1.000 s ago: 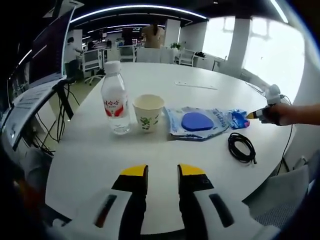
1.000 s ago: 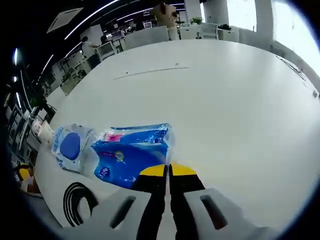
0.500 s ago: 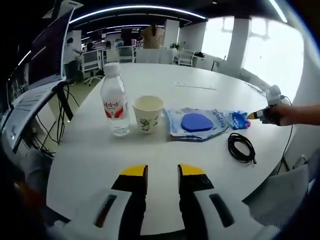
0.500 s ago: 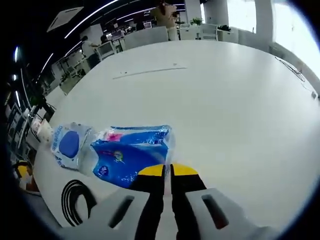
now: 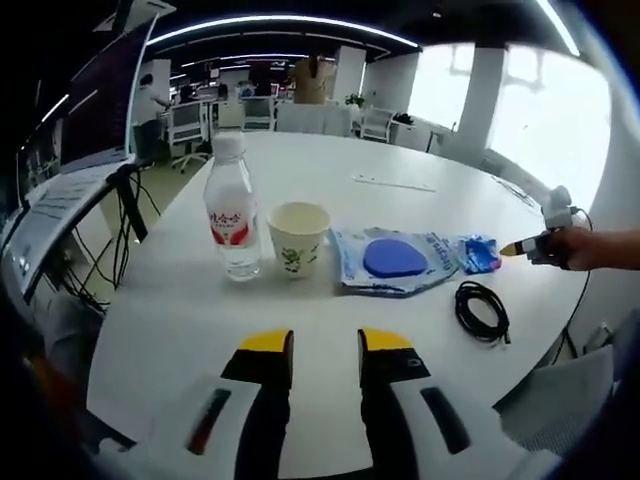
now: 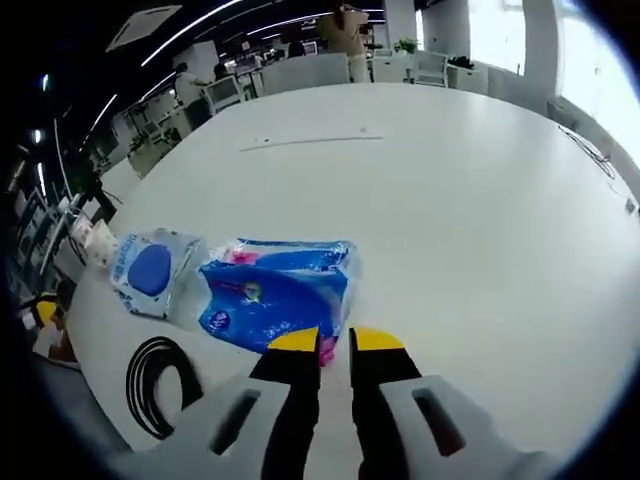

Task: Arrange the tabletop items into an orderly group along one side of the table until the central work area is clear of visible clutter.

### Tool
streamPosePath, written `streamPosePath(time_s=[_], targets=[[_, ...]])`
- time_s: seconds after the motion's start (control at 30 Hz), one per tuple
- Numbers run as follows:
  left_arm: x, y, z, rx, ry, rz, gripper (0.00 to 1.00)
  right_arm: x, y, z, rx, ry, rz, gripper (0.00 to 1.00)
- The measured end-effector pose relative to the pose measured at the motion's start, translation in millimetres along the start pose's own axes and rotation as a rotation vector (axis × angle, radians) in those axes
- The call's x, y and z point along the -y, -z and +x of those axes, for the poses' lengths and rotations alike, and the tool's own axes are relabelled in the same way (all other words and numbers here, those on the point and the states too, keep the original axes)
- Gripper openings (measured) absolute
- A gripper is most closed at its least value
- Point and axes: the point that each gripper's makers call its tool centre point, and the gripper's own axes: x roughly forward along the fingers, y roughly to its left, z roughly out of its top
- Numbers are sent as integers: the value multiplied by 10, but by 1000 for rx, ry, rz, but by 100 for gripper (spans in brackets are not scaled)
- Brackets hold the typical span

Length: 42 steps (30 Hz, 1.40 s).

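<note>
On the white round table [image 5: 190,330] a water bottle [image 5: 231,215], a paper cup [image 5: 298,238], a clear bag with a blue round pad [image 5: 395,260] and a blue packet [image 5: 478,252] lie in a row. A coiled black cable [image 5: 482,310] lies nearer. My left gripper [image 5: 325,345] hovers open and empty, short of the row. In the right gripper view my right gripper [image 6: 334,340] is open, its tips at the near edge of the blue packet [image 6: 275,290], a pink corner showing in the gap. The clear bag [image 6: 150,272] and cable [image 6: 155,375] lie to its left.
A thin pale strip [image 6: 310,142] lies far across the table [image 6: 480,230]. A hand holds the right gripper [image 5: 545,240] at the table's right edge. Office chairs, desks and a monitor stand [image 5: 120,190] surround the table.
The right jaws were pressed together on the blue packet's edge and have now parted; the packet rests flat on the table. The left gripper has barely moved.
</note>
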Motion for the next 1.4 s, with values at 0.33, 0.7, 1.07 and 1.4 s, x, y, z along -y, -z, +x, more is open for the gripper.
streamPosePath(time_s=[0.33,0.7,1.07,1.4], targets=[[-126,-129,25,25,9,1,26,-399,-57,-127,40,-92,-103,21],[-150,-111,-1,27,42,85,32,-951,123,-384,86,-174,-145,39],[-188,-96,-60,38,70,90,34,-1153,338,-549,71,-178,-187,44],[-149,-2,-112,31,90,106,34,-1335,642,-689,19,-169,-276,45]])
